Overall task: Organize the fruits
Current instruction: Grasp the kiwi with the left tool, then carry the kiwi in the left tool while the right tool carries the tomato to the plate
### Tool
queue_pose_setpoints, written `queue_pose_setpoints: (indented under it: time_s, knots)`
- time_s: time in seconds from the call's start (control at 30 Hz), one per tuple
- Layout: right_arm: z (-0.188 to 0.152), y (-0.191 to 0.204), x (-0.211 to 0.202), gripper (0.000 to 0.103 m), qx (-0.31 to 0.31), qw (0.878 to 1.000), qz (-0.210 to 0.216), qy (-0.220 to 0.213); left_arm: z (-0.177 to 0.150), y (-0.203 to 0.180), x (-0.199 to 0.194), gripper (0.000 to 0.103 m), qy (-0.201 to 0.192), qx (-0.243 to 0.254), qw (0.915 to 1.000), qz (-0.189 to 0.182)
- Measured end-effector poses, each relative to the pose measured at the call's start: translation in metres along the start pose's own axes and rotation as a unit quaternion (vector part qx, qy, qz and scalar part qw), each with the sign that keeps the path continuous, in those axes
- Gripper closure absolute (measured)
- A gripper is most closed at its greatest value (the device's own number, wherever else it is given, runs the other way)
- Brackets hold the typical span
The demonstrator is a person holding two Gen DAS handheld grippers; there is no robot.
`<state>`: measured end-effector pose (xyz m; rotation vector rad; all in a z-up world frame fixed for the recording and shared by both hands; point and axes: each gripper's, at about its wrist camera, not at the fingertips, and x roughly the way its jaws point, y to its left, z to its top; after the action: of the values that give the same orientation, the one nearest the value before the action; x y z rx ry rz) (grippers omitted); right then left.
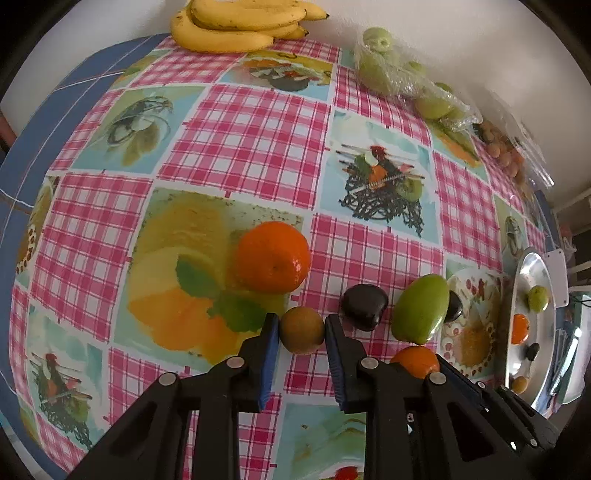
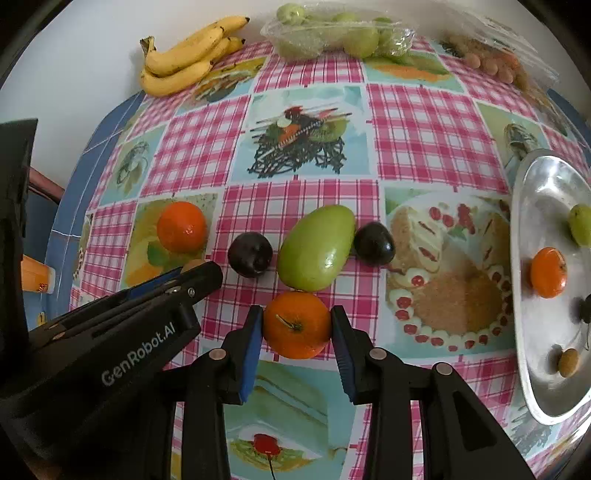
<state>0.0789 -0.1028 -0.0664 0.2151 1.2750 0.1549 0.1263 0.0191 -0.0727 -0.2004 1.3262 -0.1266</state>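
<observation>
My left gripper (image 1: 302, 326) has its blue pads on both sides of a small brown-green round fruit (image 1: 302, 331) on the tablecloth. My right gripper (image 2: 296, 326) has its pads against an orange (image 2: 296, 325), which also shows in the left wrist view (image 1: 415, 361). A green mango (image 2: 316, 247) lies between two dark plums (image 2: 249, 254) (image 2: 373, 243). Another orange (image 2: 181, 226) sits further left. A silver tray (image 2: 535, 229) at the right holds a green fruit (image 2: 580, 224), an orange (image 2: 548, 272), a dark fruit and a small brown fruit (image 2: 567, 362).
Bananas (image 2: 184, 55) lie at the far edge by the wall. A plastic pack of green fruit (image 2: 340, 35) and a bag of small brown fruit (image 2: 491, 61) sit along the back. The left gripper's body (image 2: 110, 332) is close beside my right gripper.
</observation>
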Motion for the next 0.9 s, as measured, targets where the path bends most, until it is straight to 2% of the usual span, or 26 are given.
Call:
queue_pose_setpoints:
  time_s: [0.27,0.47,0.7,0.9]
  knots:
    - [0.001,-0.009,-0.038,0.065,0.012,0.999,0.018,-0.035,0.007,-0.004,-0.040,0.076,-0.048,0.003,0.9988,-0.010]
    - [0.004,-0.016,-0.060,0.065,0.025,0.998,0.016,-0.053,0.010,-0.004,-0.062,0.076,-0.072,0.003,0.9973,-0.016]
    - [0.002,-0.037,-0.071,0.065,0.048,0.997,0.014,-0.059,0.008,-0.010,-0.071,0.076,-0.086,0.004,0.9961,-0.020]
    - [-0.002,-0.073,-0.074,0.065,0.095,0.994,0.002,-0.054,0.006,-0.018,-0.072,0.076,-0.086,0.008,0.9961,-0.020]
